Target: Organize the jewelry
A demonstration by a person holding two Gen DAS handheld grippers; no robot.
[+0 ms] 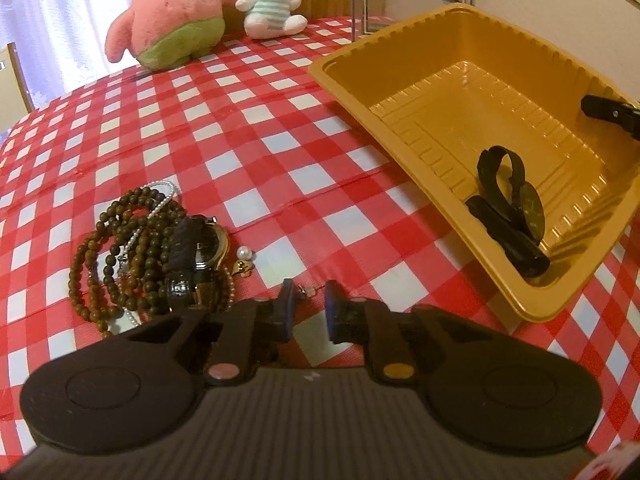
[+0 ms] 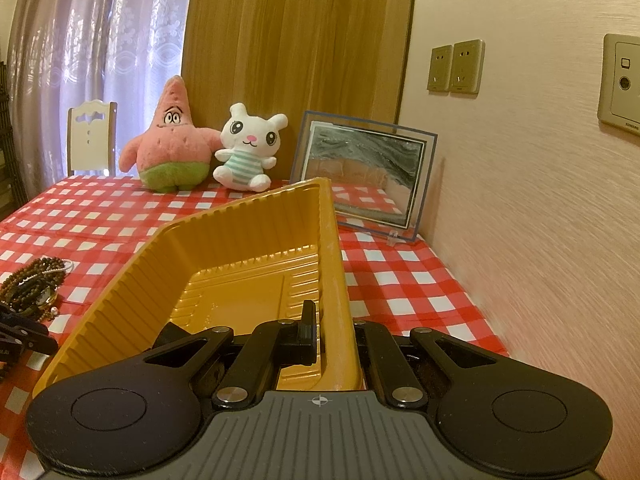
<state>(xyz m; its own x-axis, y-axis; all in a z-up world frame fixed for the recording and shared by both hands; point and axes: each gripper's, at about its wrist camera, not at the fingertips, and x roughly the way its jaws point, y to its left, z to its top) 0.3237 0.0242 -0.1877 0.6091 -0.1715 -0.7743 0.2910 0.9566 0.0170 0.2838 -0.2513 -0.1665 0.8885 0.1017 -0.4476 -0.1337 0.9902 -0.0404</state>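
One black strap watch (image 1: 510, 208) already lies in our tilted yellow plastic tray (image 1: 400, 80), lower right. Our right gripper (image 2: 334, 332) pinches the tray wall. Our left gripper (image 1: 309, 300) hangs with fingers apart, and next must grab the brown bead pile (image 1: 132, 248), lower left, on the checked bench (image 1: 240, 140).

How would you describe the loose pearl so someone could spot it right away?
On the red checked tablecloth, left of the yellow tray, lies a heap of brown bead bracelets and a black-strapped watch. Just right of that heap sits the pearl, a single white ball beside a small gold piece, separate from the bead strands.
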